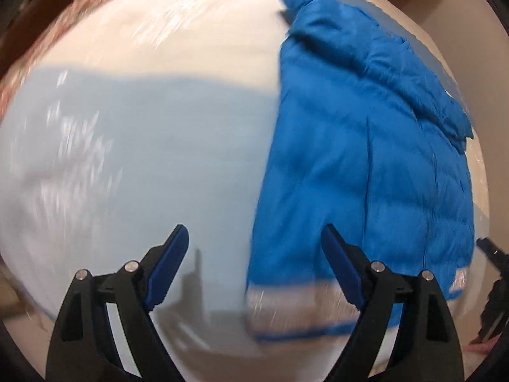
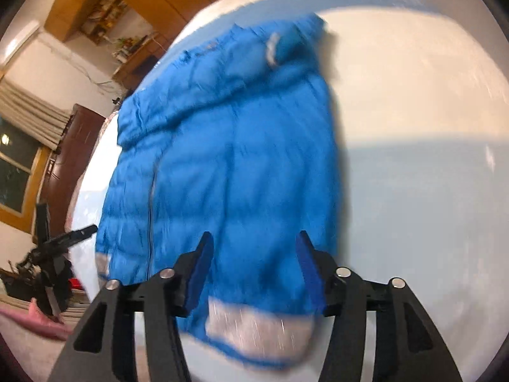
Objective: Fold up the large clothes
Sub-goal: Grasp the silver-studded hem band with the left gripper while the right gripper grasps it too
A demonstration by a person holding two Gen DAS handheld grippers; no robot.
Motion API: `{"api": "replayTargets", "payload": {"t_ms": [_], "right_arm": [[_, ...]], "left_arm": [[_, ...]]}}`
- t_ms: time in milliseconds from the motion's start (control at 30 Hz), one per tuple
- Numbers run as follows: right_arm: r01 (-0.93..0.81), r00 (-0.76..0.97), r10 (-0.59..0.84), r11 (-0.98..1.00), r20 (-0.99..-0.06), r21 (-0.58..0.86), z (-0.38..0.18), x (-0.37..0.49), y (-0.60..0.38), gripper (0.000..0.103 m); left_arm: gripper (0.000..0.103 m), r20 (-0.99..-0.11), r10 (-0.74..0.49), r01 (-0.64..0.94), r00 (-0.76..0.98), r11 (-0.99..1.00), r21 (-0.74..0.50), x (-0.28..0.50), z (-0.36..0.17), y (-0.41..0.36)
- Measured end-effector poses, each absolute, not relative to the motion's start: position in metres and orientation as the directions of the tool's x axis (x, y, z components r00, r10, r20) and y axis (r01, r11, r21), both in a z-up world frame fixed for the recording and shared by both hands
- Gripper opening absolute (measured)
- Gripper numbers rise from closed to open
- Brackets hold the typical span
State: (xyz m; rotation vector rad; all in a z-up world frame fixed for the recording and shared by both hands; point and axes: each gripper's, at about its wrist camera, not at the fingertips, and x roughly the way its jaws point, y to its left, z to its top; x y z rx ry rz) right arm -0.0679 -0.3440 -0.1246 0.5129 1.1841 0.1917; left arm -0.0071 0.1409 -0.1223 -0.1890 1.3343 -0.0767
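The blue puffer jacket (image 2: 229, 165) is seen lying flat on a white, plastic-covered surface (image 2: 413, 191), which may be a bed or a worktop; which of the two cannot be told. By the look of it, a lengthwise fold has already been made: the body appears narrowed into a long panel, with a straight edge on one side and what seems to be a sleeve or the hood laid across the far end. The fold across its length is judged still to be done, since the jacket is stretched out at full length. Its long axis runs from the near edge away from the cameras, the grey hem band (image 2: 257, 328) being nearest and the collar end farthest. In the right wrist view the right claw (image 2: 254, 254) is held over the hem end with its jaws apart and nothing pressed between them. In the left wrist view the left claw (image 1: 254, 245) is held wide open, straddling the jacket's straight edge and the bare surface beside it, gripping nothing. Both views are blurred, so finer creases cannot be made out.
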Motion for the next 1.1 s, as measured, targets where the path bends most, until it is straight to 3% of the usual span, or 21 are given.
{"api": "replayTargets", "payload": {"t_ms": [333,433,500,533,600,700,867,1100], "right_arm": [[0.183,0.322,0.510,0.793,-0.797,0.582,-0.174,-0.099,-0.348,0.068],[0.168,0.327,0.531,0.781,-0.782,0.601,-0.174,-0.100,-0.346,0.068],[0.155,0.313,0.553,0.772,-0.772,0.616,-0.176,-0.101,-0.343,0.057],[0.149,0.306,0.555,0.775,-0.773,0.615,-0.177,-0.101,-0.340,0.053],[0.151,0.296,0.576,0.760,-0.762,0.632,-0.181,-0.098,-0.340,0.031],[0.172,0.305,0.619,0.712,-0.724,0.681,-0.183,-0.099,-0.346,0.015],[0.109,0.314,0.630,0.719,-0.710,0.686,-0.165,-0.107,-0.346,0.011],[0.125,0.252,0.606,0.753,-0.755,0.646,-0.176,-0.114,-0.345,0.011]], "left_arm": [[0.083,-0.952,-0.239,-0.074,0.193,0.964,-0.257,-0.045,-0.154,0.136],[0.072,-0.943,-0.269,-0.060,0.196,0.957,-0.285,-0.047,-0.152,0.132],[0.054,-0.934,-0.301,-0.063,0.191,0.946,-0.317,-0.048,-0.154,0.130],[0.050,-0.925,-0.331,-0.072,0.188,0.934,-0.350,-0.049,-0.154,0.130],[0.040,-0.919,-0.346,-0.077,0.191,0.928,-0.365,-0.049,-0.155,0.129],[0.015,-0.906,-0.371,-0.080,0.205,0.916,-0.393,-0.050,-0.152,0.131],[0.011,-0.885,-0.393,-0.082,0.251,0.902,-0.424,-0.059,-0.135,0.139],[0.013,-0.918,-0.340,-0.049,0.205,0.933,-0.357,-0.066,-0.151,0.133]]}}
